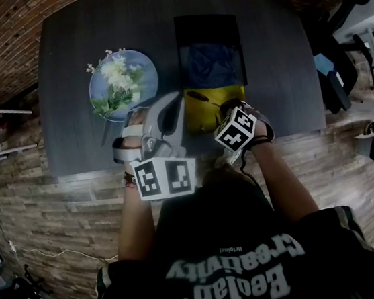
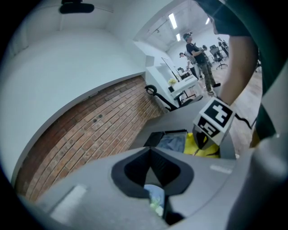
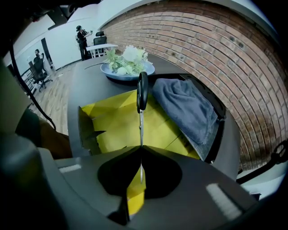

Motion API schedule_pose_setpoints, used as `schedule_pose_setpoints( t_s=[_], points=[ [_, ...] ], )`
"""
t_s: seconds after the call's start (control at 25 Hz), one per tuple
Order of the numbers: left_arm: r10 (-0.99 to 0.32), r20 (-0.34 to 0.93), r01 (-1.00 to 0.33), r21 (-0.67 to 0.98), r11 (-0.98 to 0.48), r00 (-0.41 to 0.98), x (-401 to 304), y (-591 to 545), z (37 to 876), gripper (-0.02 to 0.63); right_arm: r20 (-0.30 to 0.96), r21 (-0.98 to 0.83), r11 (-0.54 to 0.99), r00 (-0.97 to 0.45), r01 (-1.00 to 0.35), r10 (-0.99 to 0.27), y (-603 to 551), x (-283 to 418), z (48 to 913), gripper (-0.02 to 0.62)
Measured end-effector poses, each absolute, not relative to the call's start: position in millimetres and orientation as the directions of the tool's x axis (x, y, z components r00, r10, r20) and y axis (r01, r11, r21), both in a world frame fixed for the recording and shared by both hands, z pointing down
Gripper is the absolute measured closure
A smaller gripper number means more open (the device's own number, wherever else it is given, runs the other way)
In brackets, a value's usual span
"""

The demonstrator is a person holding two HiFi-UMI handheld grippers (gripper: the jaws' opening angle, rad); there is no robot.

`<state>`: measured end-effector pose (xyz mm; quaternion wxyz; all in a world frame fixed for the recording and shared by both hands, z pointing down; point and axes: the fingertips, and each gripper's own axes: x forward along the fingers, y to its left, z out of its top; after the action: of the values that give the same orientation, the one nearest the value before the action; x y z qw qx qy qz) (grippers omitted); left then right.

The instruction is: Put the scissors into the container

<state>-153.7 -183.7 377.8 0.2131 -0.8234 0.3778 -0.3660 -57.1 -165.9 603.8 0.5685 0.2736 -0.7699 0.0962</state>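
Head view looks steeply down; both gripper views share yellow container

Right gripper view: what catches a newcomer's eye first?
The scissors stand out, pinched by the blades in the right tool, over the open yellow container. Beside it a grey cloth lies in a black tray; behind, a blue plate of flowers.

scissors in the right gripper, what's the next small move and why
Probably lower the scissors a little into the yellow container before letting go. The right gripper is shut on the blades, and the black handle hangs above the container's floor, seemingly not resting on it.
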Motion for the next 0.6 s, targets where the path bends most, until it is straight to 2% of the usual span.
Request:
schedule_pose_setpoints(
  t_s=[0.4, 0.6],
  points=[
    [-0.793, 0.43, -0.489, -0.627, -0.607, 0.433, -159.1, -187.4, 377.0, 0.603, 0.944, 0.201, 0.813, -0.113, -0.546, -0.31, -168.1, -46.5, 618.2, 0.583],
    [-0.793, 0.431, -0.489, -0.627, -0.606, 0.43, -161.0, -188.1, 380.0, 0.603, 0.948, 0.197, 0.824, -0.11, -0.532, -0.298, -166.4, -49.1, 624.7, 0.583]
  ],
)
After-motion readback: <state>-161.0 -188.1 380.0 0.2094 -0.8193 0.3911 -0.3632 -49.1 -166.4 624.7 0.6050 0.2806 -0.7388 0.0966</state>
